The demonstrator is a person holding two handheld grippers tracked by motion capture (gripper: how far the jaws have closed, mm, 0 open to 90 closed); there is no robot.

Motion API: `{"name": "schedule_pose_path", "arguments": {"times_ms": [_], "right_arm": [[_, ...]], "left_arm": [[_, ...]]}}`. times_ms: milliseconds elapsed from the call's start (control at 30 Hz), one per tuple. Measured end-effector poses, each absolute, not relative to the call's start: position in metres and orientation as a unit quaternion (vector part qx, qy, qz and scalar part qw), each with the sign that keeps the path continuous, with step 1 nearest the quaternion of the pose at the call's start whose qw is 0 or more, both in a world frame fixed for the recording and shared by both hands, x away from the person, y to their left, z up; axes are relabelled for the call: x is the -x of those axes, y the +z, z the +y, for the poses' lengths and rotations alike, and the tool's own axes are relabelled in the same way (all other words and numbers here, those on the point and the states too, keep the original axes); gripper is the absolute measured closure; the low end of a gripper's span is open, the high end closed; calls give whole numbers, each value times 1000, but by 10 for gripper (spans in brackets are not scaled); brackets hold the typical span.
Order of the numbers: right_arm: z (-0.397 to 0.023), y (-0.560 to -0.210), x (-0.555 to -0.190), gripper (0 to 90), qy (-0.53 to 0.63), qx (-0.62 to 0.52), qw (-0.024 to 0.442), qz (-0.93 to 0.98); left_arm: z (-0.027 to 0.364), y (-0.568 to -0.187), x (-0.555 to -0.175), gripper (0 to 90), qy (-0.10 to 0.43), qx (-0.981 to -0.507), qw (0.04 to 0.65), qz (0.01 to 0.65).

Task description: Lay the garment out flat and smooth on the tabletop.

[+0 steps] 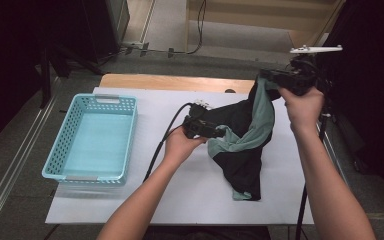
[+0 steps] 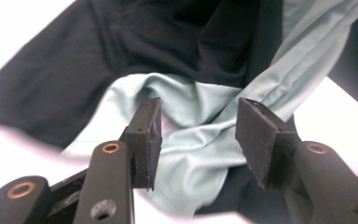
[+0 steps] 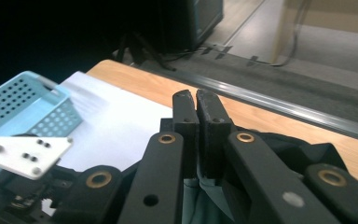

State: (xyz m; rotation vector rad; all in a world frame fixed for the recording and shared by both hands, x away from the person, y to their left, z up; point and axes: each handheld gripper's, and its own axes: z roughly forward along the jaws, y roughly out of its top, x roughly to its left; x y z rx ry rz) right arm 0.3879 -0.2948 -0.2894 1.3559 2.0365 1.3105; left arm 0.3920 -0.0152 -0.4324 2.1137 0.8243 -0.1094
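Right tool [image 1: 275, 80] is up high at the counter's [image 1: 180, 200] far right edge, jaws pressed together on the black and pale-green garment [image 1: 247, 135], the pinched fabric mostly hidden behind its pads. Left tool [image 1: 215, 131] stands spread beside the mint folds, nothing gripped, while the garment's lower end trails onto the white sheet [image 1: 145, 195] right of the blue basket [image 1: 92, 140].

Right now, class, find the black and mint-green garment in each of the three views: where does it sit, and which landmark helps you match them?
High view: the garment hangs right of centre, over the white sheet.
Left gripper view: the garment spreads behind the open left claw.
Right gripper view: the garment shows at bottom, pinched in the shut right claw.
Shared landmark: the white sheet.
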Motion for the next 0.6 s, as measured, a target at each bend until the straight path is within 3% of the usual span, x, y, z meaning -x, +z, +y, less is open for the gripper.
{"name": "schedule_pose_path", "arguments": {"times_ms": [600], "right_arm": [[-154,-308,-416,830,439,-413,125,788]], "left_arm": [[62,-428,-367,488,-15,-824,436,362]]}}
